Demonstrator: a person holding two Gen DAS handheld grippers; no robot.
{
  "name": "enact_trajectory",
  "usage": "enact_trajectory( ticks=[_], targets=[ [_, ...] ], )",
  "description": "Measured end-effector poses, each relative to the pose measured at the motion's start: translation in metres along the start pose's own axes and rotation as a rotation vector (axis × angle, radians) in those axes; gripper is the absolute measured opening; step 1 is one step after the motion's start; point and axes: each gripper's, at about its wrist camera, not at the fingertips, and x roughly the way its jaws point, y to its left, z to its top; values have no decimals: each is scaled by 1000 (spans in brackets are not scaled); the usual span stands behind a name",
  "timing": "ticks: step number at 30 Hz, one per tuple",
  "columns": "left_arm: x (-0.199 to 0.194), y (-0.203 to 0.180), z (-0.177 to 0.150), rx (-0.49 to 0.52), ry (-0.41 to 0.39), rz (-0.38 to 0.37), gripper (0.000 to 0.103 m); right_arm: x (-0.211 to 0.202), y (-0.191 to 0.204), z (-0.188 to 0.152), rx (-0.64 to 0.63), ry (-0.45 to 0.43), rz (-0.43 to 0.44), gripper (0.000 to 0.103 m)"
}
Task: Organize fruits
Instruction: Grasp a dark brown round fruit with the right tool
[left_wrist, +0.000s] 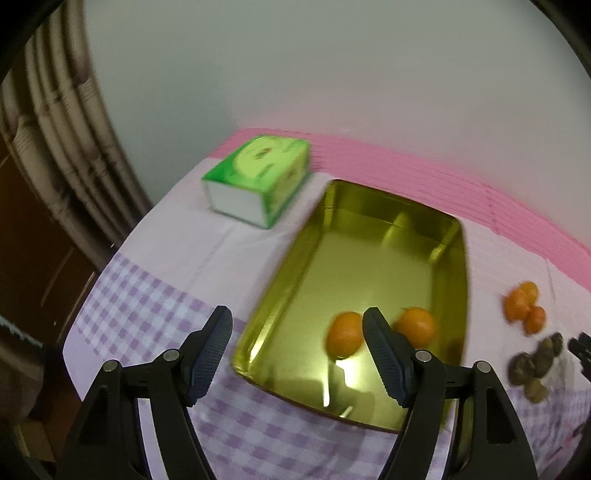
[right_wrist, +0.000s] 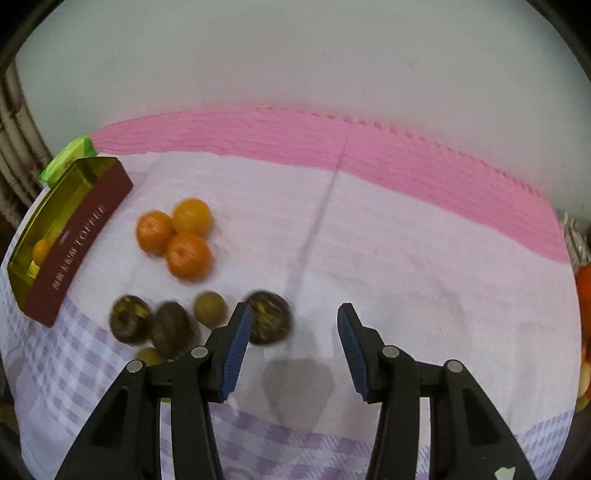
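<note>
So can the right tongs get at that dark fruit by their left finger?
Probably yes: the right tongs are open and empty, and the dark fruit lies on the cloth beside them, uncovered.

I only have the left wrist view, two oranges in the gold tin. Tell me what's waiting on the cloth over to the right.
Observer: Three oranges sit bunched and touching on the cloth beside the tin.
Operator: And those dark lumps below them?
Observer: Brown round fruits, at least five, lie clustered nearer the camera; blur hides what kind.
Operator: Is the right gripper carrying anything?
Observer: No. The right gripper is open and empty over bare cloth, one brown fruit just outside its left finger.
Operator: What does the tin's outside look like?
Observer: Its side wall is dark red with pale lettering.
</note>
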Motion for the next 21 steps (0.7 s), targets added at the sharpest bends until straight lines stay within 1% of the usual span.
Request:
enact_trajectory(
  ticks=[2,7,12,14,17,21],
  targets=[
    [-6,-17,0,35,5,-38,73,6,-4,-3,11,6,8,46],
    [-14,-51,-2,98,17,-79,74,15,1,-5,17,-2,58,46],
    [-12,-77,-8,119,51,-128,74,24,13,-7,-17,-4,61,46],
    [-10,-88,-11,141,62,-126,74,29,16,-9,-33,3,51,46],
    [-11,-101,-16,154,73,-140,74,34,19,-10,-39,5,59,45],
    [-7,-116,-19,170,90,-150,74,36,21,-10,-46,-8,64,36]
  ],
)
